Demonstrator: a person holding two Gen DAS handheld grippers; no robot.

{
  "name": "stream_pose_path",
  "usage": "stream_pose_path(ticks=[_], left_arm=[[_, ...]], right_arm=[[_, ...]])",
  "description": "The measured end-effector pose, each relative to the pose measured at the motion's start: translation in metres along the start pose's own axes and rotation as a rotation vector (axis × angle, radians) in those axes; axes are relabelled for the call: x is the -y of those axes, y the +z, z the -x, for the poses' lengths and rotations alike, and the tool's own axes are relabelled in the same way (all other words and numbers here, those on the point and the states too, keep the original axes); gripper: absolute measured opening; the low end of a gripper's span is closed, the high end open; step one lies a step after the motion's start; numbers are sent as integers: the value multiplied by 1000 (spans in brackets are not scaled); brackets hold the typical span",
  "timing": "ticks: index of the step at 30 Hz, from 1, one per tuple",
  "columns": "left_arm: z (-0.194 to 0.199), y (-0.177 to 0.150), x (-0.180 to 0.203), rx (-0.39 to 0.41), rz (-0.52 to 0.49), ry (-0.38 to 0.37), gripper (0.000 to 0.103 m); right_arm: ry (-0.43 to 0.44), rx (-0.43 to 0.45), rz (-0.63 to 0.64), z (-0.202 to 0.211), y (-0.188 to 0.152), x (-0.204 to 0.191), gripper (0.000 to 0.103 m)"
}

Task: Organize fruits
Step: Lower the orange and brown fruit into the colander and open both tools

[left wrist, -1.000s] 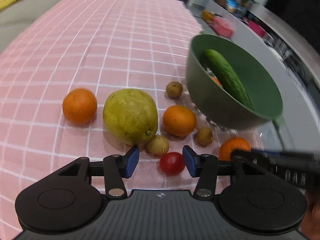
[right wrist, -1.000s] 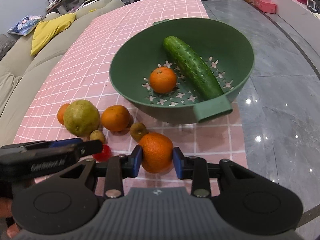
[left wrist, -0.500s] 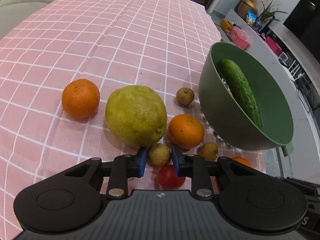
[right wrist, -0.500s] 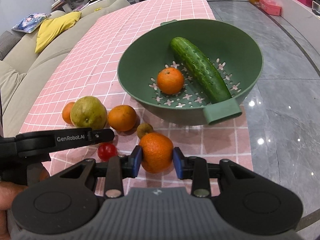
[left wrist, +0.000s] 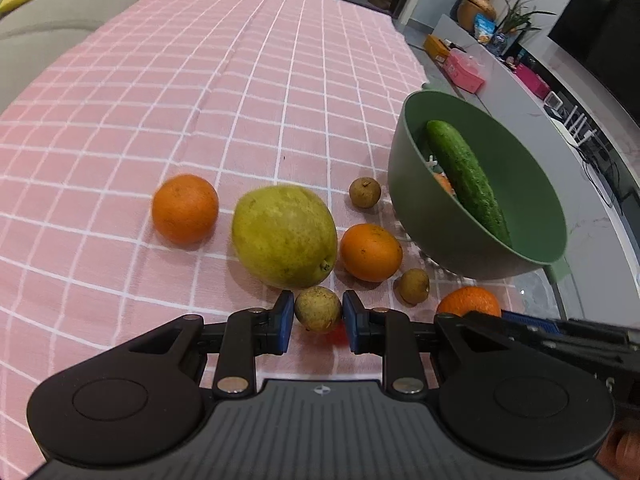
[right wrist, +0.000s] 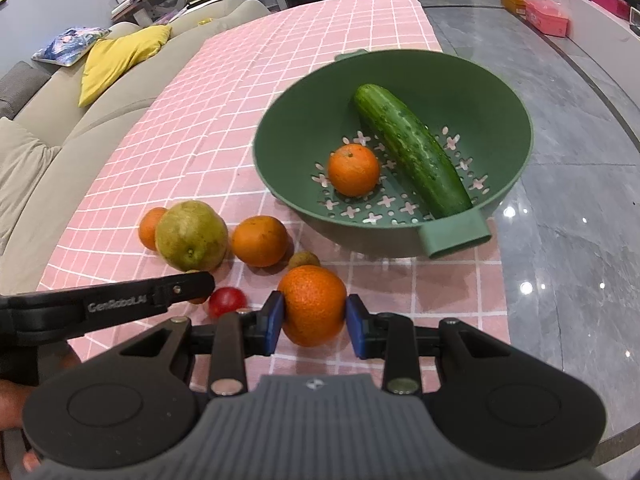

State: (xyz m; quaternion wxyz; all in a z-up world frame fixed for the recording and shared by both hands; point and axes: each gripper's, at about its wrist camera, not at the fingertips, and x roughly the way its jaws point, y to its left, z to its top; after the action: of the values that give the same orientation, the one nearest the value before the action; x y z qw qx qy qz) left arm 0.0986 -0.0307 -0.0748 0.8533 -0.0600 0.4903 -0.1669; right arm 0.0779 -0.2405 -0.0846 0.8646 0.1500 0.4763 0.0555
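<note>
Counter [left wrist: 160, 80], pink checked cloth over it. The green colander bowl [right wrist: 500, 92] is my landmark.

Inside the bowl: a long cucumber [right wrist: 412, 150] lying slantwise, one small orange [right wrist: 353, 170] just beside it on the perforated floor.

Outside the bowl, on the cloth:
- Big yellow-green pear-like fruit [left wrist: 285, 236], near the bowl on its left as my left camera sees it.
- Loose orange [left wrist: 371, 253] between that big fruit and the bowl wall, just beside both.
- Another orange [left wrist: 185, 209] on the far side of the big fruit from the bowl, well apart from the bowl.
- Two small brown round fruits: one [left wrist: 364, 192] close by the bowl wall, one [left wrist: 414, 286] near the bowl's base.
- Small red tomato [right wrist: 227, 301], in front of the bowl and apart from it, beside my left tool.

My right tongs [right wrist: 315, 320] are clamped on an orange [right wrist: 313, 305], blue pads pressing both flanks, in front of the bowl's near handle.

My left tongs [left wrist: 318, 318] are closed on a third small brown fruit [left wrist: 318, 309], pads against both sides, near the big fruit on the side away from the bowl's mouth.
</note>
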Motion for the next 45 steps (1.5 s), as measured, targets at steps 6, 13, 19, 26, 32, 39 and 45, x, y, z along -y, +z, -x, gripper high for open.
stream_pose_path(ticks=[6, 13, 19, 26, 32, 39, 45], left_arm=[[23, 2, 7, 37, -87, -4, 29], [37, 21, 33, 85, -203, -29, 29], [34, 41, 66, 119, -320, -59, 29], [8, 55, 111, 113, -510, -84, 29], [-23, 60, 137, 79, -683, -53, 29], [-60, 60, 144, -41, -827, -81, 29], [-82, 61, 140, -138, -857, -120, 29]], right_arm=[[22, 21, 14, 19, 1, -4, 30], [40, 87, -20, 49, 11, 5, 30], [38, 130, -41, 64, 29, 14, 30], [3, 153, -45, 66, 62, 34, 30], [-20, 115, -27, 46, 83, 51, 30], [-16, 21, 35, 13, 90, 56, 30], [-19, -58, 118, -12, 86, 51, 30]])
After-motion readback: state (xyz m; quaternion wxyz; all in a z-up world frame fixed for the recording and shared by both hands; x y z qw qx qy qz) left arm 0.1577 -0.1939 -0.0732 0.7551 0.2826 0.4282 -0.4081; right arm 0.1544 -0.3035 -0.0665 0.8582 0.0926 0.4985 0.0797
